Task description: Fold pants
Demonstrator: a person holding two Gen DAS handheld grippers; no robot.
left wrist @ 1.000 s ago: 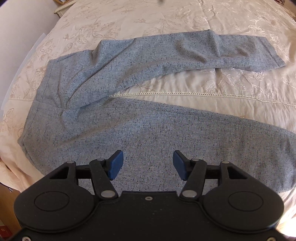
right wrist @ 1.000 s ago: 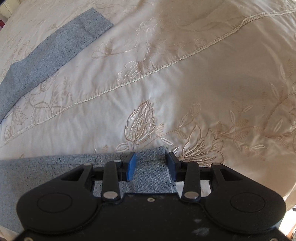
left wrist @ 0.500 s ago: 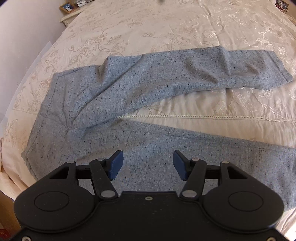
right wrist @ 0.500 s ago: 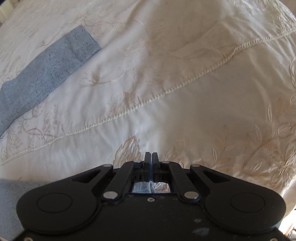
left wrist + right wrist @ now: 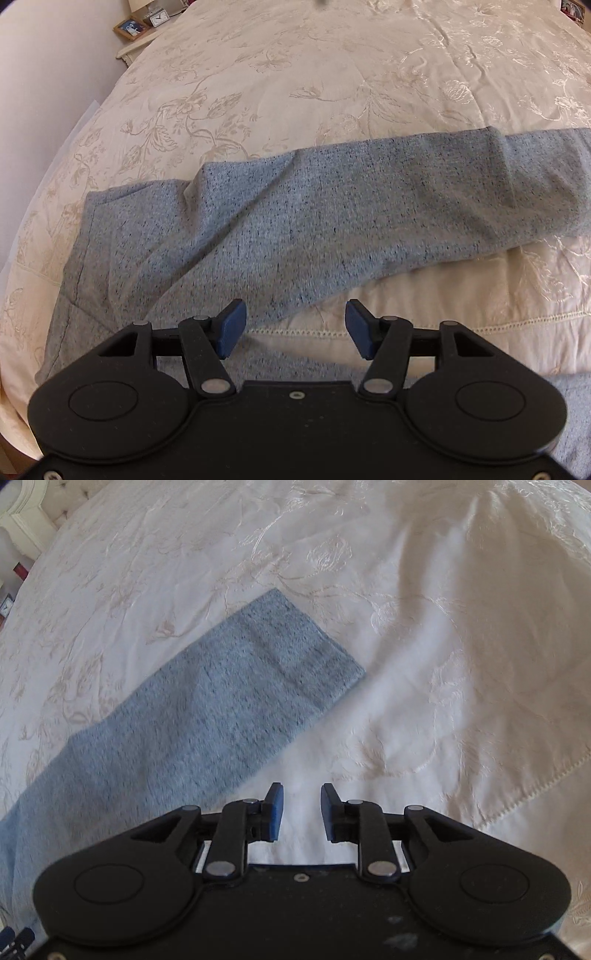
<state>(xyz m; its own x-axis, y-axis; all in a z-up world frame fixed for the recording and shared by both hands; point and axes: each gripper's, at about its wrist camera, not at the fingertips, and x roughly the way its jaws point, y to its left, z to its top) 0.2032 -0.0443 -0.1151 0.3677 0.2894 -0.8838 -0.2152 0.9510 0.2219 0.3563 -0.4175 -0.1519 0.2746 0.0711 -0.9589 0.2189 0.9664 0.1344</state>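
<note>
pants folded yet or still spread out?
Still spread. In the left wrist view the pants lie flat on the bedspread, the two legs apart with bedspread showing between them, neither laid over the other.

Speckled blue-grey pants (image 5: 295, 221), legs spread apart, flat on bedspread (image 5: 332, 74)

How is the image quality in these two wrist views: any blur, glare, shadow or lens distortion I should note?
Left wrist view: mostly sharp, the pants slightly soft toward the right edge, sheen on the bedspread top right, strong fisheye bending and dark corners. Right wrist view: the pant leg is smeared by motion blur, a broad soft shadow crosses the bedspread on the right, and the centre looks washed out.
</note>
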